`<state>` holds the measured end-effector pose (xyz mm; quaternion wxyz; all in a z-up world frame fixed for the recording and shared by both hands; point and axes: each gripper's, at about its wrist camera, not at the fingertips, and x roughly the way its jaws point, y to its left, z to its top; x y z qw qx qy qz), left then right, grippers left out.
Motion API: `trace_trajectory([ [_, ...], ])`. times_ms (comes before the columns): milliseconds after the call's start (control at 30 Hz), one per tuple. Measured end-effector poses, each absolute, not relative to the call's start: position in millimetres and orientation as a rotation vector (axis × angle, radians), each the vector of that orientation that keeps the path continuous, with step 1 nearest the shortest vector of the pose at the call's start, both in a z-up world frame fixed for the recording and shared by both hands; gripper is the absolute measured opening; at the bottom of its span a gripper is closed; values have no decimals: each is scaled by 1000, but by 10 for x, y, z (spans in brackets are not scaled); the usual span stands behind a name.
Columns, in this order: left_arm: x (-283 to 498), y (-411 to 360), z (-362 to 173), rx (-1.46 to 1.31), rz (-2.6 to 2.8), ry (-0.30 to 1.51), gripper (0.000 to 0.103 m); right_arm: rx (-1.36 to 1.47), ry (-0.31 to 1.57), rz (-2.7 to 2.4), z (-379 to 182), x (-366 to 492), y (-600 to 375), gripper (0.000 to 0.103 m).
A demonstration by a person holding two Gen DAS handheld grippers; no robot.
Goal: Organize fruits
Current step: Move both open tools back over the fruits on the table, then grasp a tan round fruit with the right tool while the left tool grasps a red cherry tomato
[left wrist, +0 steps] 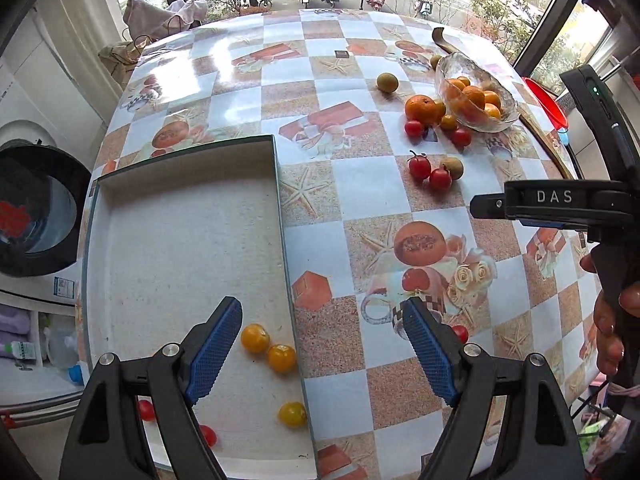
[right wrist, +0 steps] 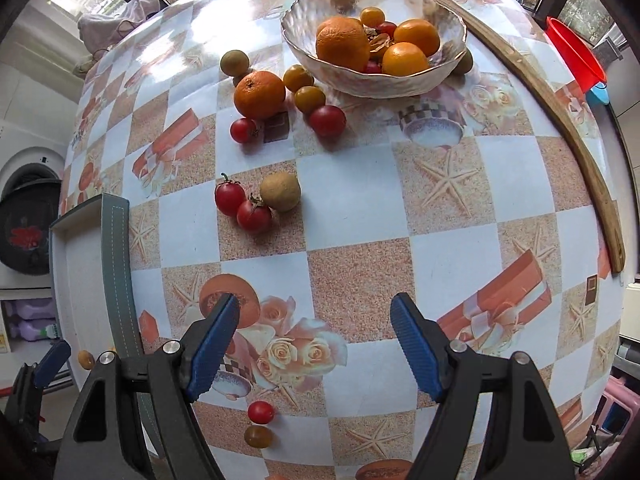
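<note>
My left gripper (left wrist: 322, 354) hung with its jaws spread wide and nothing between them, pointing steeply down over the right edge of the shallow white tray (left wrist: 180, 240). One blue pad (left wrist: 214, 350) sat above the tray floor, the other above the tablecloth. Just beside that pad, inside the tray, lay three yellow cherry tomatoes (left wrist: 281, 357) along the right wall, and two red ones (left wrist: 146, 409) showed partly behind my gripper frame.

My right gripper (right wrist: 314, 346) was equally wide and empty, aimed straight down at the checkered tablecloth (right wrist: 440, 200). Near its left finger a small red tomato (right wrist: 261, 412) and a darker yellow one (right wrist: 258, 436) rested on the cloth, touching or nearly so. Further out, two stemmed red tomatoes (right wrist: 230, 197) sat pressed against a brown round fruit (right wrist: 280, 191). Beyond them a loose orange (right wrist: 259, 94) lay with two yellow and two red tomatoes around it, and a greenish-brown fruit (right wrist: 235, 61) stood just behind. The glass bowl (right wrist: 400, 80) at the far side held three oranges (right wrist: 343, 43) and some small fruit. A wooden stick (right wrist: 560, 120) ran along the right table edge.
</note>
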<state>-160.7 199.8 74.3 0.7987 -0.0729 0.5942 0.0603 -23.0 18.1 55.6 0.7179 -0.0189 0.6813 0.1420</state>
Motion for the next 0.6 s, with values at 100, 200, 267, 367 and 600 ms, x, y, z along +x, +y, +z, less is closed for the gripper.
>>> trace_trajectory([
  [100,-1600,1838,656,-165,101,1303,83,-29,1496,324,548,-91,231,72],
  [200,-1587,1676,577,-186,73,1324,83,-7,1494,328,519,55,286,65],
  [267,-1562,1559,527,-190,56,1333,83,11,1494,329,490,143,312,62],
  [367,-1500,1398,434,-187,32,1348,83,35,1504,335,420,251,343,58],
  [600,-1382,1202,203,-175,25,1393,83,49,1542,395,267,324,465,46],
])
